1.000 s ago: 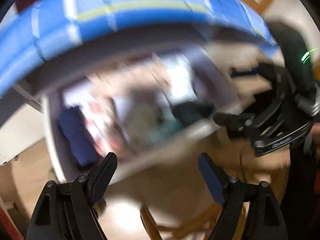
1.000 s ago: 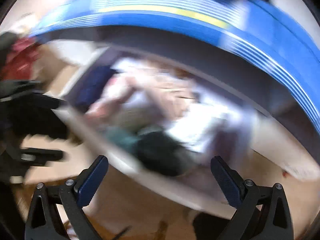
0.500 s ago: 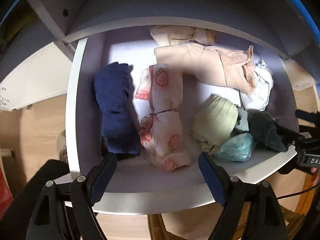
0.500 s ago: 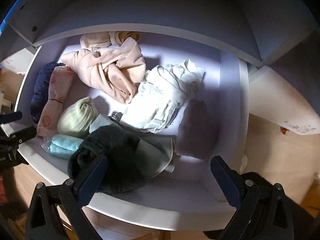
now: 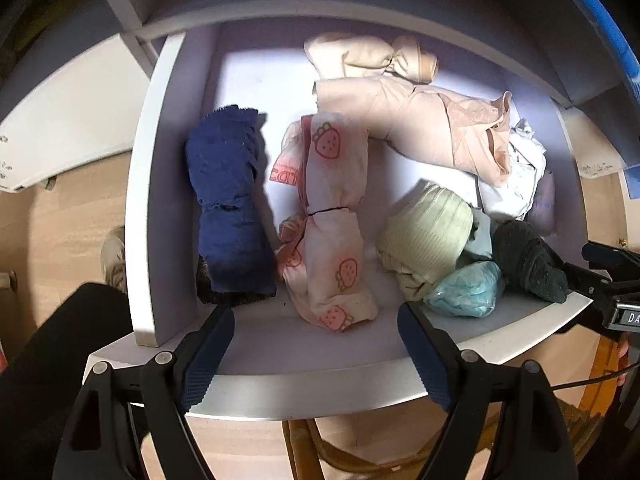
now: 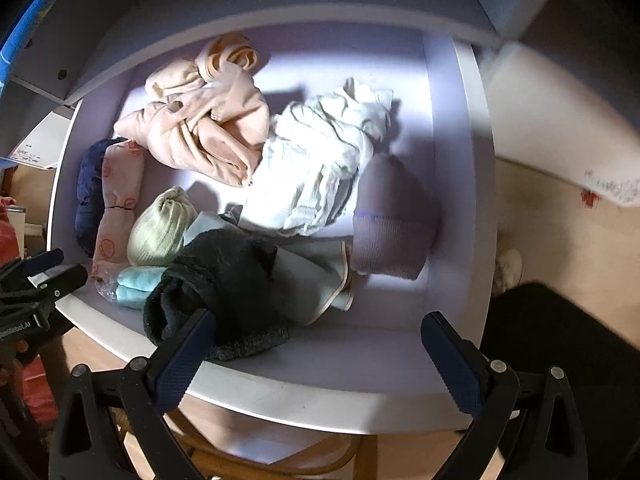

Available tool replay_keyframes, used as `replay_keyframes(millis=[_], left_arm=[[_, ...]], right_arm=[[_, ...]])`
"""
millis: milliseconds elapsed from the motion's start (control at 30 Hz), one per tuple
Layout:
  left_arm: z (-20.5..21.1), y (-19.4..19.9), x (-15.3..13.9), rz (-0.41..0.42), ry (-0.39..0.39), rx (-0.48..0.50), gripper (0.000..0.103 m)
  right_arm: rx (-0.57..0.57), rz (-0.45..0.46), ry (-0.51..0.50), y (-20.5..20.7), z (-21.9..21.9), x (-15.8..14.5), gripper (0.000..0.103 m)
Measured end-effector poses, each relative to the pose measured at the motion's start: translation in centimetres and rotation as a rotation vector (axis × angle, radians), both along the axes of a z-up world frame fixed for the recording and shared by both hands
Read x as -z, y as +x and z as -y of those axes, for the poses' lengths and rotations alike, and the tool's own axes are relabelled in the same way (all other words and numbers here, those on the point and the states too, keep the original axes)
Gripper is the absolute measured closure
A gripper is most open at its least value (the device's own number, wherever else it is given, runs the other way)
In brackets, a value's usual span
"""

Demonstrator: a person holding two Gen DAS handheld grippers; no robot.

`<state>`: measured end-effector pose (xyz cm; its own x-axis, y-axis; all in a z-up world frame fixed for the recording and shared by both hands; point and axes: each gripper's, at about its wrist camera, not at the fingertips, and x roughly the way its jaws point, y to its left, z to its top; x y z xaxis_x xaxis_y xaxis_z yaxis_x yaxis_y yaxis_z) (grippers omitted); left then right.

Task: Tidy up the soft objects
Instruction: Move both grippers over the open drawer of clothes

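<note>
An open white drawer (image 5: 140, 200) holds several soft items. From left to right lie a navy roll (image 5: 230, 208), a strawberry-print pink roll (image 5: 332, 224), a pale green roll (image 5: 428, 236), a light blue bundle (image 5: 464, 290) and a dark fuzzy piece (image 5: 528, 258). A peach garment (image 5: 432, 128) lies at the back. My left gripper (image 5: 314, 314) hangs open over the front rim, below the pink roll, with nothing in it. My right gripper (image 6: 318, 320) is open and empty over the front rim (image 6: 360, 396), its left finger in front of the dark fuzzy piece (image 6: 224, 280). A crumpled white cloth (image 6: 320, 160) and a mauve beanie (image 6: 392, 220) lie beyond.
A pale mint folded cloth (image 6: 316, 280) lies under the dark piece. A shelf board overhangs the drawer's back. Below the drawer there is wooden floor and a wooden chair (image 6: 280, 456). A person's dark trouser leg (image 5: 48, 360) stands at the left, and again at the right (image 6: 560, 340).
Both views swung from a blurred sweep past a blue striped edge to a steady look down into the drawer. Both grippers came lower and closer to it. The jaws kept their width.
</note>
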<state>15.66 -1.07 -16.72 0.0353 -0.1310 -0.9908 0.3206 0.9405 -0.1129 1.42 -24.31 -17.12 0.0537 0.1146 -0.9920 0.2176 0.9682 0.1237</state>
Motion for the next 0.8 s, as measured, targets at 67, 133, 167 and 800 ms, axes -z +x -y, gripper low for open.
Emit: replay_keyframes(millis=[67, 133, 167, 800], left_arm=[[-0.4, -0.7, 0.2, -0.025, -0.003, 0.004, 0.017], [-0.7, -1.3, 0.4, -0.045, -0.004, 0.007, 0.017], [-0.9, -1.7, 0.5, -0.061, 0.0, 0.009, 0.017], [-1.7, -3.3, 1.7, -0.13, -0.045, 0.004, 0.018]], right_arm=[[0.006, -0.017, 0.015, -0.4, 0.1, 0.2, 0.0], [0.004, -0.04, 0.027, -0.8, 0.0, 0.4, 0.0], [-0.001, -0.051, 0.03, -1.0, -0.1, 0.5, 0.0], [-0.042, -0.035, 0.058, 2.1, -0.6, 0.1, 0.0]])
